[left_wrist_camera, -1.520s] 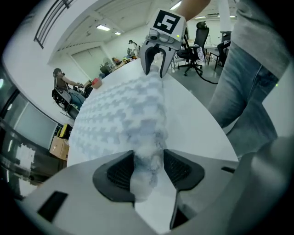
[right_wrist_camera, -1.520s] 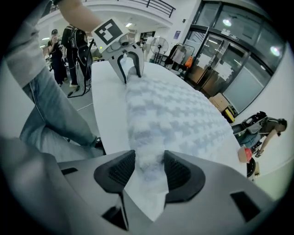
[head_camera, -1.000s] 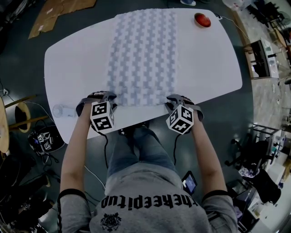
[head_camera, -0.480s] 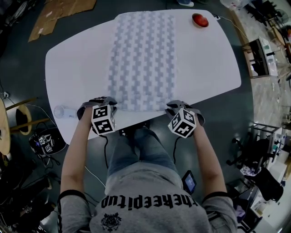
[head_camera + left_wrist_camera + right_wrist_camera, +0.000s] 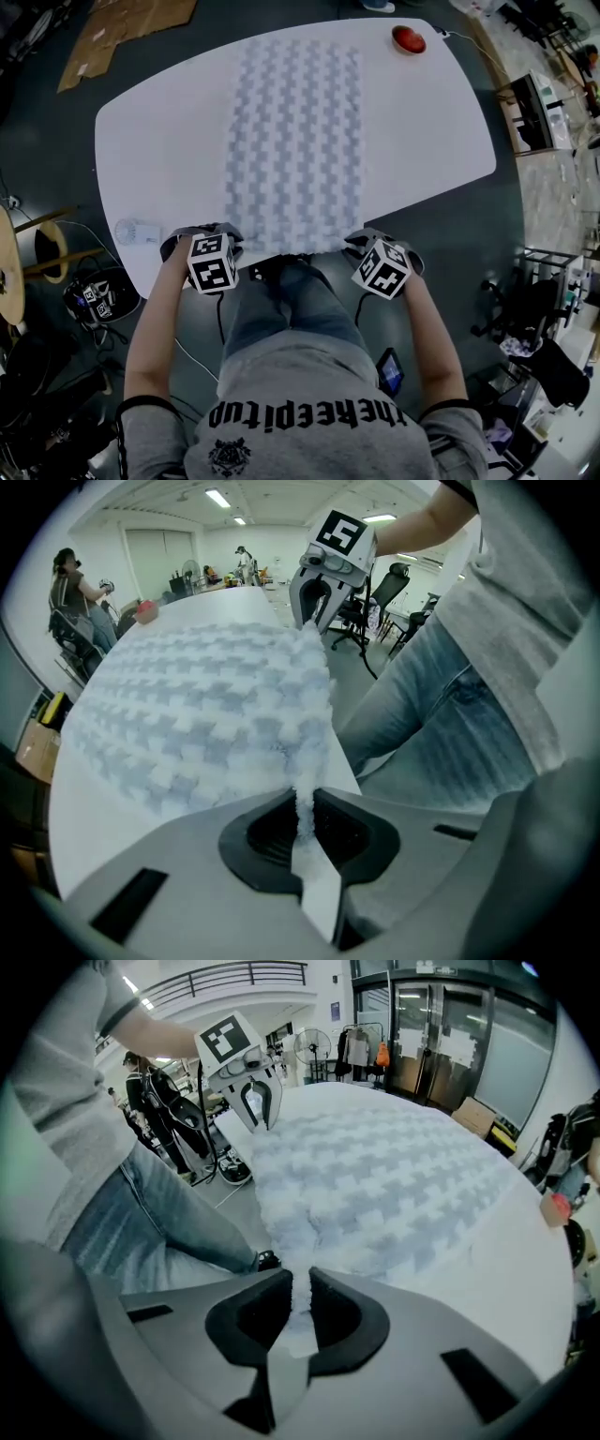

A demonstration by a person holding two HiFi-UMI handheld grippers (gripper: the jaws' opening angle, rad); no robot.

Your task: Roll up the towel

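Towel of fluffy white-and-grey checked cloth lay flat down the middle of the white oval table, from 12 o'clock to the 6 o'clock edge beside the person. The left gripper at the towel's 7 o'clock corner and the right gripper at its 5 o'clock corner had just been closing. Each was clenched on the near hem, probably one per corner so the edge would lift evenly to start the roll.
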